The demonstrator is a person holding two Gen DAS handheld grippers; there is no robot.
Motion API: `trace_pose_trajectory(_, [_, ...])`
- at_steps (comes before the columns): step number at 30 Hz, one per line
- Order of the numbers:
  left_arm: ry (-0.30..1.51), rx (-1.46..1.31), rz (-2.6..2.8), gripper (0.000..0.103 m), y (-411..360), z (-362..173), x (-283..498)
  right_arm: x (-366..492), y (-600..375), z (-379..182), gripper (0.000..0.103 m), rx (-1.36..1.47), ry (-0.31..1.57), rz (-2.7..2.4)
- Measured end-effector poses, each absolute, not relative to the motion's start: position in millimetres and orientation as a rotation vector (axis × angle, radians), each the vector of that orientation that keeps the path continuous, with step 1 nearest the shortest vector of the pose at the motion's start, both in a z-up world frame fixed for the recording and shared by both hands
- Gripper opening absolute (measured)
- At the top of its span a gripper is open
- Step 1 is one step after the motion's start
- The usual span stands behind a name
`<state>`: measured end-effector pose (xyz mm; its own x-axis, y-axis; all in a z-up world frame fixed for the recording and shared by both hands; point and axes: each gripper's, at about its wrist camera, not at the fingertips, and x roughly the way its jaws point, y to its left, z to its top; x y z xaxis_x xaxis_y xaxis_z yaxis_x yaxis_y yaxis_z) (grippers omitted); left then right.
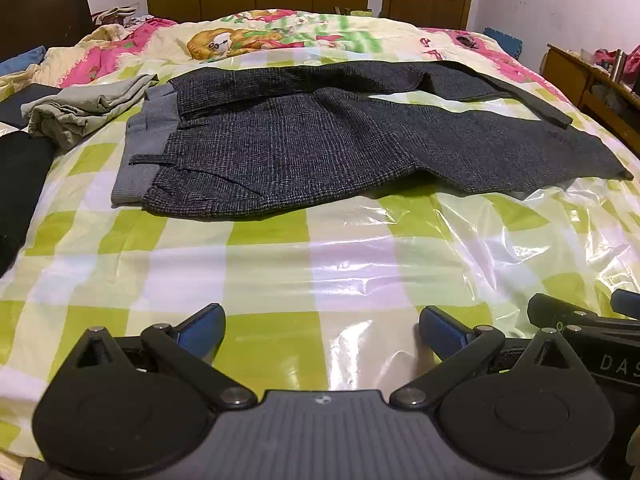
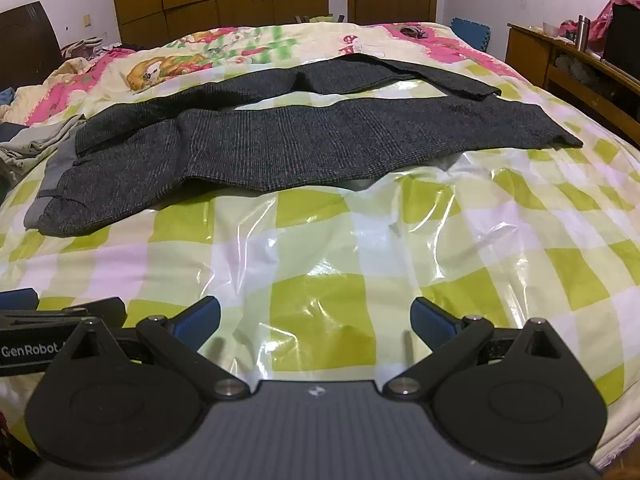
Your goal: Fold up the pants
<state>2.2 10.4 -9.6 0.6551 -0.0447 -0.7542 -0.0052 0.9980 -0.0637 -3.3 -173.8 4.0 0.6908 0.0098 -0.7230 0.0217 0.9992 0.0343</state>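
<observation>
The pants (image 1: 304, 148) are looking like coarse, matt woven wool, and they're lying on a glossy, crinkly clear plastic sheet (image 1: 400, 264). Gripper pads (image 2: 198, 322) are showing ribbed blue rubber on matt black plastic.

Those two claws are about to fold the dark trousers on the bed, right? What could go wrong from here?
1. The clear plastic sheet under the dark trousers looks slippery, so the cloth might slide or a claw might pinch plastic too.
2. The legs lie apart, the far leg twisted, so a fold may come out crooked.
3. The khaki garment lies right beside the waistband and could get dragged along.
</observation>
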Motion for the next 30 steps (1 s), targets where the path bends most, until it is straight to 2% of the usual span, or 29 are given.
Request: trace_pose_trajectory(30, [0.830, -0.035, -0.023, 0.103, 12.1, -8.4, -0.1, -2.4, -170.5, 3.3, 0.100, 0.026, 0.806, 0.012])
